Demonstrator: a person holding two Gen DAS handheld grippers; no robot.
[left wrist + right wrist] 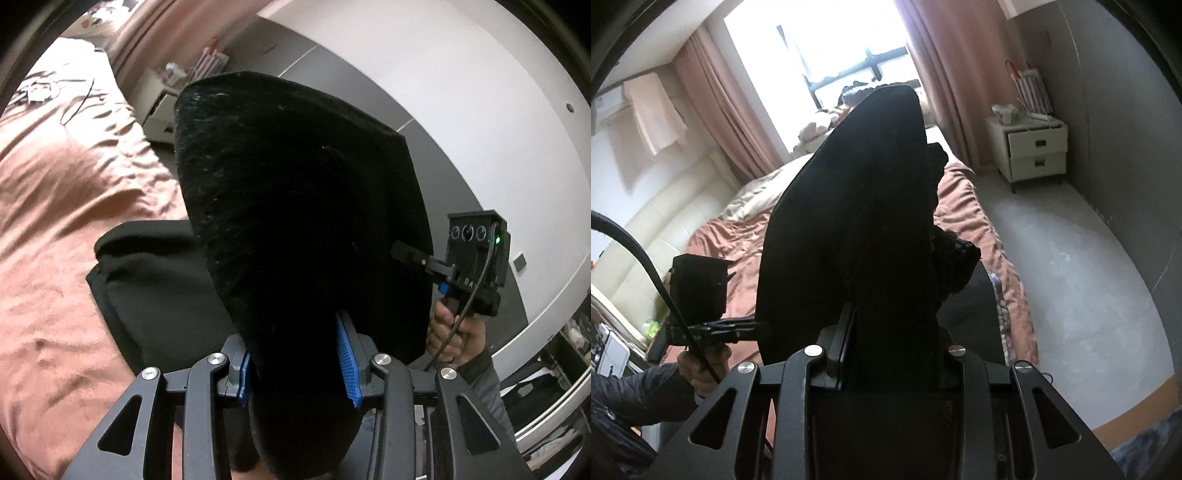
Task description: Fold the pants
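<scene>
Bed (74, 177) with its pink cover lies below, part of the black pants (295, 206) resting on it. Both grippers, left (295, 373) and right (886, 354), have fingers clamped on one raised edge, likely carrying it over for a fold; the lifted cloth stands tall between them.

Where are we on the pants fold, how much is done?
Mid-fold. Done: both grippers have a grip, and part of the black pants is raised off the bed. In hand: left gripper and right gripper each clamp that raised fabric. Left: the rest still lies on the bed; the lifted part has yet to be laid over and released.
</scene>
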